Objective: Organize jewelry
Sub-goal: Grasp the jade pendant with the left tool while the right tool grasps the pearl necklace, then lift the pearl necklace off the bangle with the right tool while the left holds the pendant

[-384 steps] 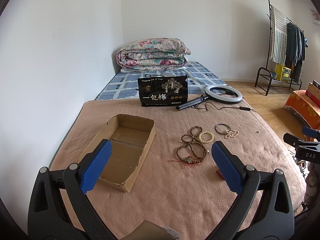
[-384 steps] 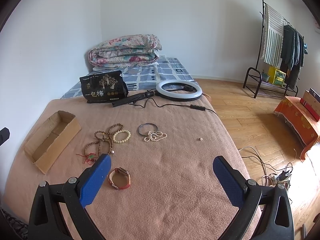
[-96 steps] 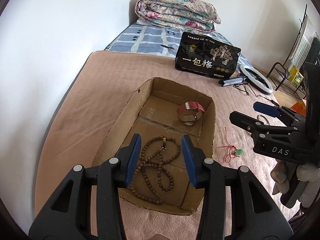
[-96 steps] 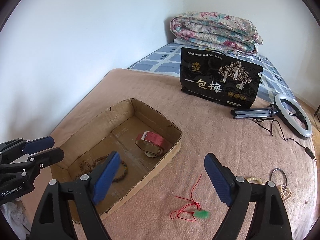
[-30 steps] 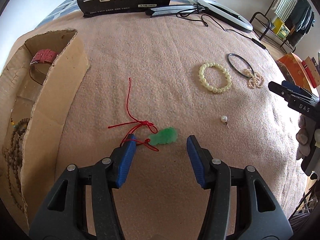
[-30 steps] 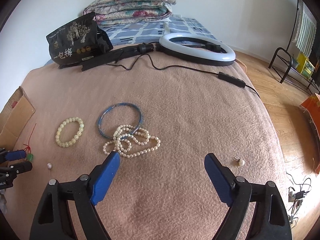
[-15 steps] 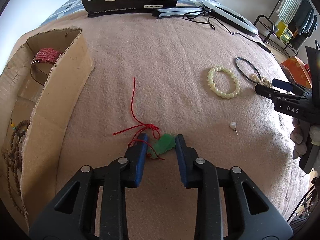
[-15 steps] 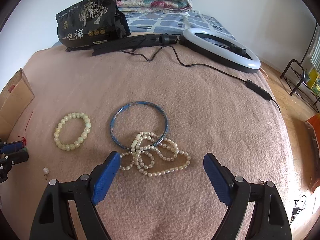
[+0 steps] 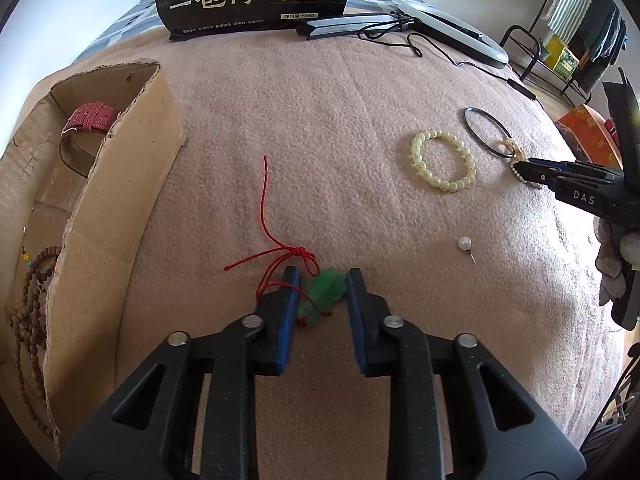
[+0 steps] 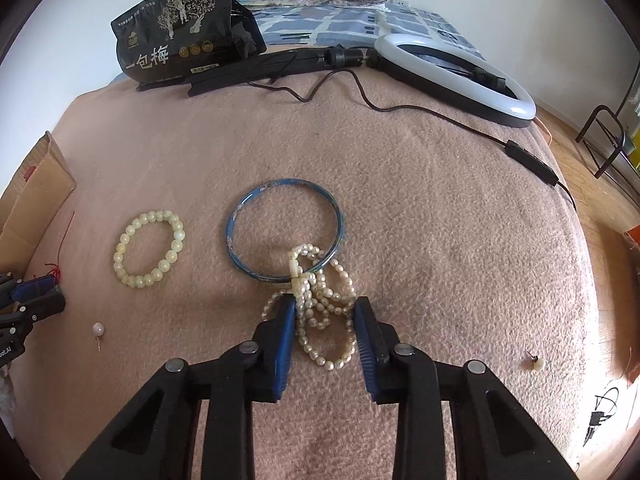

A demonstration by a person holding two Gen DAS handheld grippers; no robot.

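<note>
**Both tongs closing on jewelry**

The left tongs (image 9: 320,292) have just been closing and now pinch the green pendant (image 9: 328,290) on the bed blanket (image 9: 360,120); the right tongs (image 10: 322,320) have also been closing around the pearl necklace (image 10: 320,304), and I cannot tell if they press it yet; its strand crosses the blue bangle (image 10: 240,216) and may drag it; the red cord (image 9: 264,196) may snag; the cardboard box (image 9: 132,168) wall stands near on the left; the blanket beyond is open.
</note>
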